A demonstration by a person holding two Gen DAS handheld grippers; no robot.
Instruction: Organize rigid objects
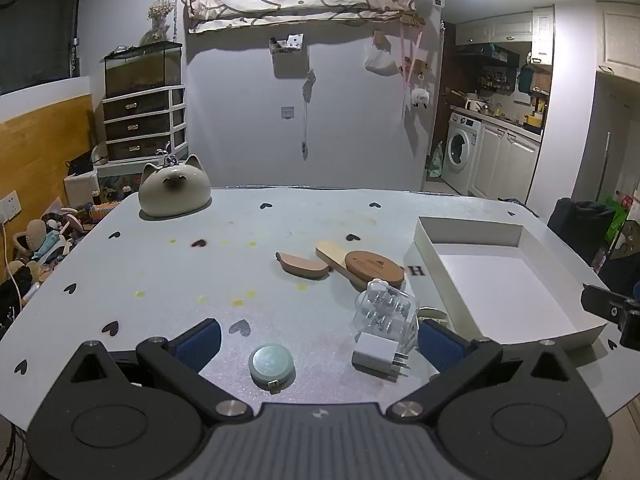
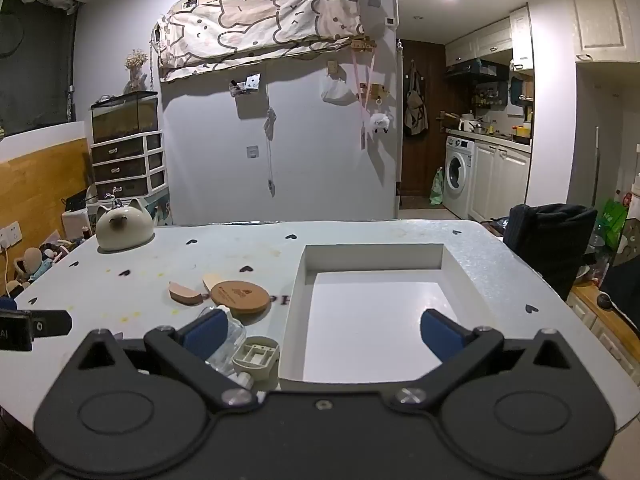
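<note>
Between the wide-open left gripper lies a round compact; it should be centred before closing. Right gripper, also wide, holds nothing above the box.

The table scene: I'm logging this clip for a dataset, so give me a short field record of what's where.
container: white box, nothing inside
loose items: round green case, white charger, clear plastic case, round wooden disc, wooden half-round piece
far corner: cat-shaped ceramic
left gripper: open, above the green case
right gripper: open, over the box's near edge
progress: nothing boxed yet
</note>
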